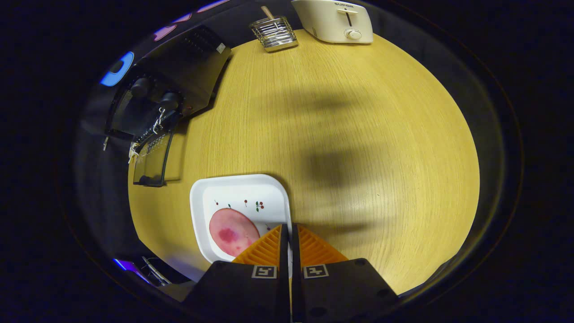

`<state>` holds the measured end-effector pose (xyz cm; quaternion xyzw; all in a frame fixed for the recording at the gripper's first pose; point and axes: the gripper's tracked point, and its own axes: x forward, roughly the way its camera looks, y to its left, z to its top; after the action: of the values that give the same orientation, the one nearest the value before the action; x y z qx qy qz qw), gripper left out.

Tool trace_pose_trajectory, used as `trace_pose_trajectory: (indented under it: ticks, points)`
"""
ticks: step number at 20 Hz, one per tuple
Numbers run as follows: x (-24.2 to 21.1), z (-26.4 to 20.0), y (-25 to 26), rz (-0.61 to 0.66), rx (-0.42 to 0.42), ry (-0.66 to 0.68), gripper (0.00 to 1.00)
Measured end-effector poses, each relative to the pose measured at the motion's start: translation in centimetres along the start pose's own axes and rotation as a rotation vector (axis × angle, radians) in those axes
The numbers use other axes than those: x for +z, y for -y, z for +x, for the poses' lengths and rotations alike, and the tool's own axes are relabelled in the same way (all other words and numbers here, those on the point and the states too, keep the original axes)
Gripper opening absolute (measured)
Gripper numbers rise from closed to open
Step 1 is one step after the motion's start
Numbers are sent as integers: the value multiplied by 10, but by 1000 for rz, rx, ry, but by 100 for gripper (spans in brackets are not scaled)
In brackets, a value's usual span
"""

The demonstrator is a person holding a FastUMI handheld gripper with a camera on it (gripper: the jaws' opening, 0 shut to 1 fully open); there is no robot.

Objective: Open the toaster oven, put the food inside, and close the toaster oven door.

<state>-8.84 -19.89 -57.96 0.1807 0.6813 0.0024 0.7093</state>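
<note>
The hand-held gripper hangs above the tabletop with its two orange ribbed fingers pressed together, only a thin dark slit between them and nothing pinched. The fingertips sit over the right rim of a white square plate, which lies just ahead of and to the left of the fingers; whether they touch the rim cannot be told.

On the plate, close to the left finger, lies a round pink slice of food with a darker red blotch in its middle, looking like a slice of ham or sausage. The bare part of the plate carries a few small cherry-like prints.

Well beyond the plate, off to the left, stands the black toaster oven, with two dark knobs on its face. Its glass door is swung down and open, its far edge reaching out toward the plate but well apart from it. A small metal clip or chain hangs near the knobs.

At the far side of the tabletop stands a wire metal holder with a wooden stick in it, and just beside that a cream pop-up toaster with a lever and a round dial.

Soft shadows fall across the light wood grain ahead of the fingers.
</note>
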Motion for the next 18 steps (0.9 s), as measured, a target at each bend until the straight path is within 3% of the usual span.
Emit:
trace_pose_trajectory:
  ticks: [8,14,18]
  points:
    - [-18,-5,-18,354,288,-112,7]
    - [-21,-41,-31,416,348,2,7]
    - [-24,-82,-89,528,506,90,7]
